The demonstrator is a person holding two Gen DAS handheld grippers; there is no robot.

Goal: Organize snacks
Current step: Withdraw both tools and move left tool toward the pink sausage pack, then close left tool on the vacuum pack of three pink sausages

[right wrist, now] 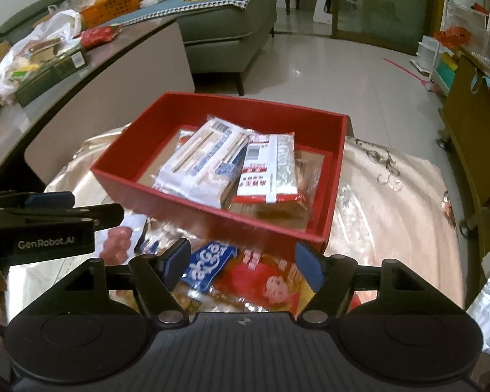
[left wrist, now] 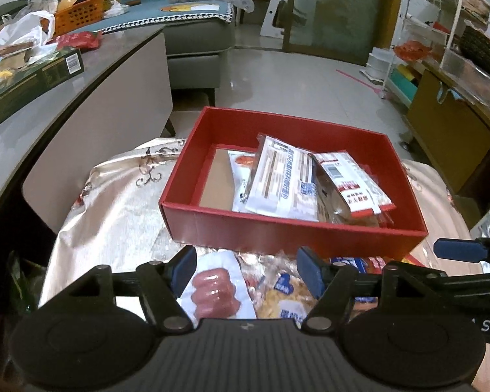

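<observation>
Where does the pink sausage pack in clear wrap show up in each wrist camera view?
Left wrist view: the pink sausage pack in clear wrap lies bottom centre, between the left gripper fingers.
Right wrist view: it sits at lower left, under the other gripper's arm.
Shared landmark: the red cardboard box.

pale tiled floor (left wrist: 294, 78), grey sofa (left wrist: 196, 39)

Matt red card box (left wrist: 277, 232), glossy plastic snack packets (left wrist: 277, 179), sheeny satin cloth (left wrist: 114, 202), polished floor tiles (left wrist: 310, 78), matt black plastic gripper (left wrist: 245, 271)
</observation>
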